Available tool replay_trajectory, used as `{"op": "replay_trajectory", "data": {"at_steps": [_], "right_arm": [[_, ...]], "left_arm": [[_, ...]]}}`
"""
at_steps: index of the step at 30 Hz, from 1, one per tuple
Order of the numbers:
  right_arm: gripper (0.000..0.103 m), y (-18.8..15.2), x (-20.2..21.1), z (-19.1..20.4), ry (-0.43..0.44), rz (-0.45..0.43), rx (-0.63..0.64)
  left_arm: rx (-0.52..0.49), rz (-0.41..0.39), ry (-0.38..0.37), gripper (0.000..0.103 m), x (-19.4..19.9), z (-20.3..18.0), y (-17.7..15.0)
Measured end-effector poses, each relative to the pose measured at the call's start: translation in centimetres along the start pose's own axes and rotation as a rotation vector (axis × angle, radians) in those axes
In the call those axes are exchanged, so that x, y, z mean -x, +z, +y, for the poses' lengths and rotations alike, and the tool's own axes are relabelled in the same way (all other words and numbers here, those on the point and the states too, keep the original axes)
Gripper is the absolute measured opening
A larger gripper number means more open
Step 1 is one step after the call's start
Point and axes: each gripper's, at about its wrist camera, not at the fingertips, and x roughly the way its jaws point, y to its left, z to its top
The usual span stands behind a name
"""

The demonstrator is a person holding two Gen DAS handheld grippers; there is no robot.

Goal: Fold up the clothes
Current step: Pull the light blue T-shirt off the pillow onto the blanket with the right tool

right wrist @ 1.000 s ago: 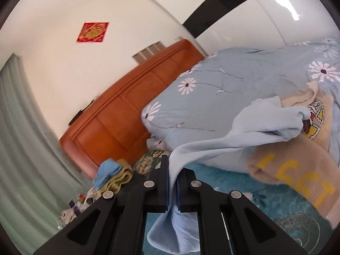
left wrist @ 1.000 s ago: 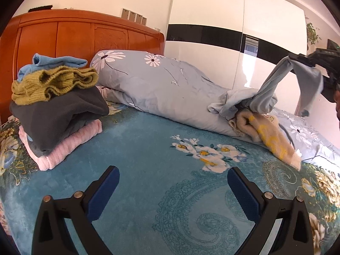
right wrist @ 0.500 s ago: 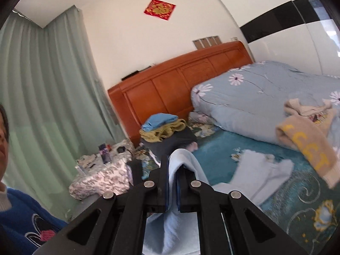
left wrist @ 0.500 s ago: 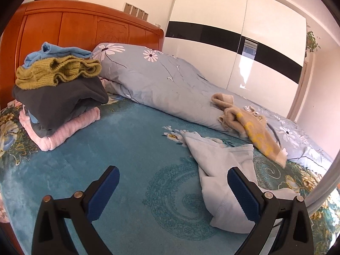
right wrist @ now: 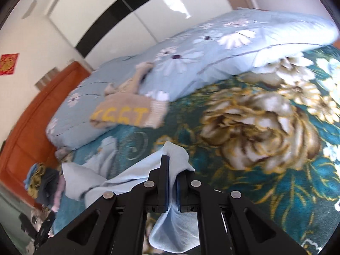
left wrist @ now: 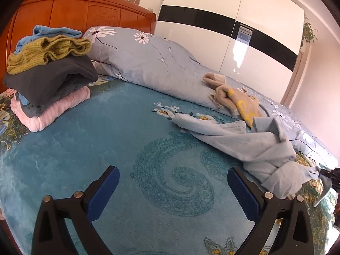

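One crumpled, soft blue shirt (left wrist: 250,144) between right gripper (right wrist: 172,180) fingers (right wrist: 164,182).

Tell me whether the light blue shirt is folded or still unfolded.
Unfolded. The light blue shirt lies crumpled in a long rumpled strip across the teal bedspread, one end pinched in the right gripper.

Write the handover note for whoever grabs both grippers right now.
Right gripper: shut on an edge of the pale blue cotton shirt, which lies crumpled on the teal patterned bedspread.
Left gripper: open, empty, above the bedspread beside the shirt.
Done: folded stack of knitwear by the orange wooden headboard.
Left: spread and fold the shirt, then the beige sweater with yellow lettering on the floral duvet.
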Motion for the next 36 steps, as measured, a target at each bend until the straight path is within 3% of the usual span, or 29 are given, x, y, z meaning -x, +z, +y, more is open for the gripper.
{"op": "replay_trajectory", "data": {"at_steps": [2, 5, 12, 17, 20, 26, 28, 31, 36], "right_arm": [[0.005, -0.4, -0.3, -1.4, -0.026, 0.028, -0.023], [0.006, -1.1, 0.1, -0.9, -0.083, 0.035, 0.040], [0.011, -0.5, 3.8, 1.0, -0.111, -0.036, 0.152], [0.021, -0.1, 4.5, -0.9, -0.068, -0.039, 0.075], [0.029, -0.2, 4.1, -2.7, -0.041, 0.006, 0.016], [0.030, -0.5, 4.7, -3.2, -0.093, 0.001, 0.047], [0.034, -0.2, 4.8, -3.7, -0.067, 0.006, 0.045], [0.063, 0.0, 5.2, -5.8, -0.043, 0.015, -0.033], [0.065, -0.5, 7.2, -4.3, -0.105, -0.060, 0.053]], "left_arm": [[-0.008, 0.010, -0.006, 0.103, -0.3, -0.4, -0.2], [-0.026, 0.030, -0.020, 0.103, -0.8, -1.1, -0.6], [-0.059, 0.060, -0.026, 0.103, -1.5, -2.3, -1.3], [-0.057, 0.070, -0.025, 0.103, -1.8, -2.1, -1.3], [-0.065, 0.078, -0.034, 0.103, -2.0, -2.6, -1.3], [-0.096, 0.095, -0.045, 0.103, -2.3, -3.4, -1.8], [-0.090, 0.094, -0.045, 0.103, -2.2, -3.1, -1.8], [-0.076, 0.090, -0.046, 0.103, -1.9, -2.7, -1.8], [-0.049, 0.095, -0.052, 0.103, -2.2, -2.6, -1.7]]}}
